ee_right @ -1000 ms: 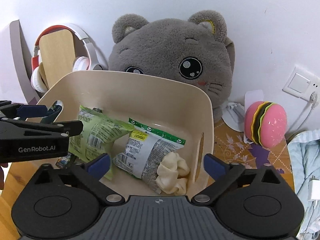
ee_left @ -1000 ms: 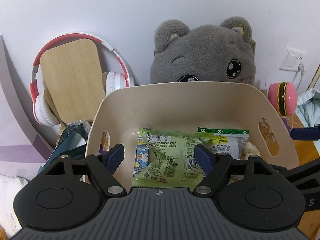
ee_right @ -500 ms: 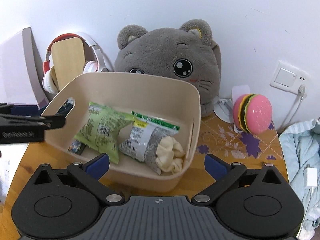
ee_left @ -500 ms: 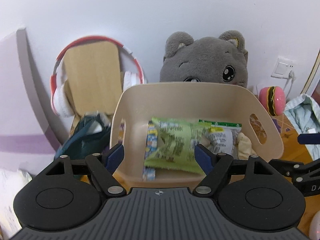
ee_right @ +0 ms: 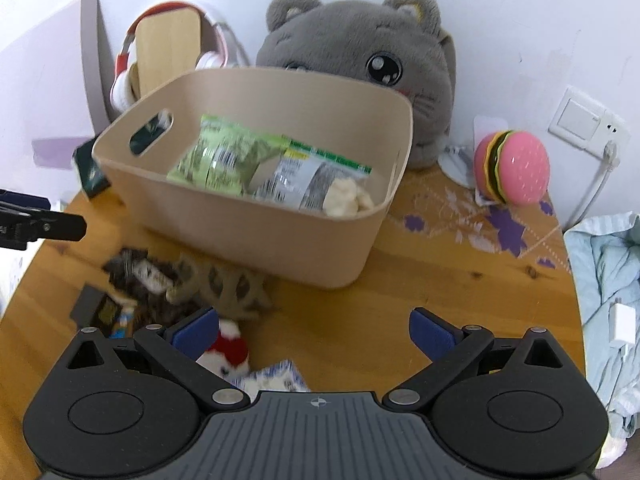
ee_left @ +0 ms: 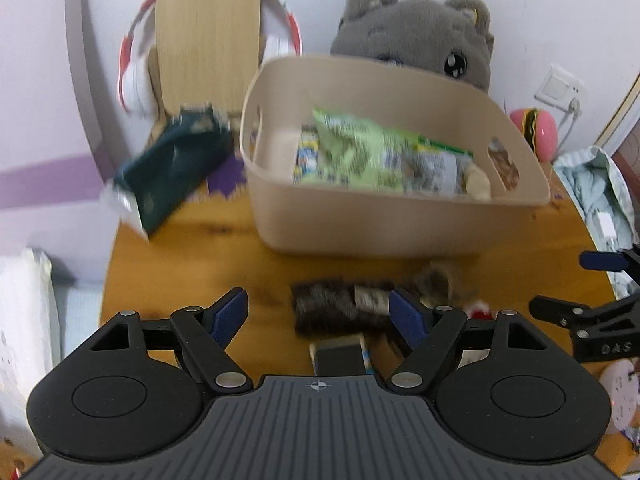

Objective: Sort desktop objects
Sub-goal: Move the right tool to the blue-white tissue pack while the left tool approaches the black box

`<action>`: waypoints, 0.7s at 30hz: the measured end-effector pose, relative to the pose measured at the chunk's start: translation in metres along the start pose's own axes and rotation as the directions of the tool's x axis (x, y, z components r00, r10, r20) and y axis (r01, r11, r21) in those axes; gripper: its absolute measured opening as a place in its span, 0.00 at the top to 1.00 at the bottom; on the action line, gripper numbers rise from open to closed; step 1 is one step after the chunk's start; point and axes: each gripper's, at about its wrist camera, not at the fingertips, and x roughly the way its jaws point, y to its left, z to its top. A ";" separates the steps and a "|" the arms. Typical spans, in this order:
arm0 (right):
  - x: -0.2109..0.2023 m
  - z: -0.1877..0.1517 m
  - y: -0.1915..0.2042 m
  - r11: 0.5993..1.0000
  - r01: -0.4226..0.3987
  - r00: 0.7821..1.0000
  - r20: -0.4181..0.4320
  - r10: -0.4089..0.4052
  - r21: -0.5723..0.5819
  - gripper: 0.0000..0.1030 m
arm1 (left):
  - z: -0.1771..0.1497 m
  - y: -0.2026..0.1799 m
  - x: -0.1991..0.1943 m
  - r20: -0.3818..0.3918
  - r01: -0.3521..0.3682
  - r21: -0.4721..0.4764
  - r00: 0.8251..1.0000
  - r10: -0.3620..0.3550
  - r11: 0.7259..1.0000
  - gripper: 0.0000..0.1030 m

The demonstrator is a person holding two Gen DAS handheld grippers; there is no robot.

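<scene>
A beige basket (ee_left: 360, 236) (ee_right: 256, 240) stands on the round wooden table and holds a green snack bag (ee_right: 220, 160), a silver-green bag (ee_right: 304, 184) and a cream scrunchie (ee_right: 346, 198). In front of it lie a dark fuzzy item with a paper label (ee_left: 328, 308) (ee_right: 136, 272), a leopard-print item (ee_right: 228, 284), a small dark packet (ee_left: 340, 356) and a red-white plush piece (ee_right: 224, 354). My left gripper (ee_left: 318, 314) is open and empty above the fuzzy item. My right gripper (ee_right: 314, 332) is open and empty over the table front.
A grey cat plush (ee_right: 360, 68) sits behind the basket. Red-white headphones on a wooden stand (ee_left: 208, 40) are at the back left, with a dark green pouch (ee_left: 172, 168) beside the basket. A pink burger toy (ee_right: 512, 168) is at the right; bedding (ee_right: 604, 280) lies beyond the table edge.
Both grippers have pulled back and up from the basket, so the table in front with its loose items has come into view. Both stay open and empty.
</scene>
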 end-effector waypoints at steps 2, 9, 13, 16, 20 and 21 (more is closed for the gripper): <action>0.003 -0.007 0.001 1.000 -0.007 1.000 -0.014 0.007 -0.008 0.00 | -0.010 -0.003 0.001 -0.018 0.000 0.007 1.000 0.000 1.000 0.23; 0.015 -0.029 0.002 0.999 -0.019 0.998 -0.067 0.017 -0.029 0.00 | -0.028 -0.009 0.012 -0.066 -0.008 0.020 0.998 0.010 1.000 0.23; 0.026 -0.037 0.003 0.997 -0.070 0.991 -0.117 0.065 -0.044 0.00 | -0.033 -0.005 0.020 -0.098 -0.005 -0.027 0.995 0.003 1.000 0.23; 0.033 -0.041 0.003 0.995 -0.093 0.986 -0.142 0.085 -0.048 0.00 | -0.036 -0.005 0.024 -0.114 -0.006 -0.041 0.993 0.001 0.999 0.23; 0.040 -0.041 0.005 0.992 -0.111 0.983 -0.150 0.101 -0.062 0.00 | -0.037 -0.006 0.029 -0.121 -0.005 -0.036 0.993 0.001 0.999 0.23; 0.042 -0.041 0.005 0.991 -0.120 0.982 -0.155 0.109 -0.065 0.00 | -0.037 -0.006 0.029 -0.121 -0.005 -0.038 0.993 0.000 0.999 0.23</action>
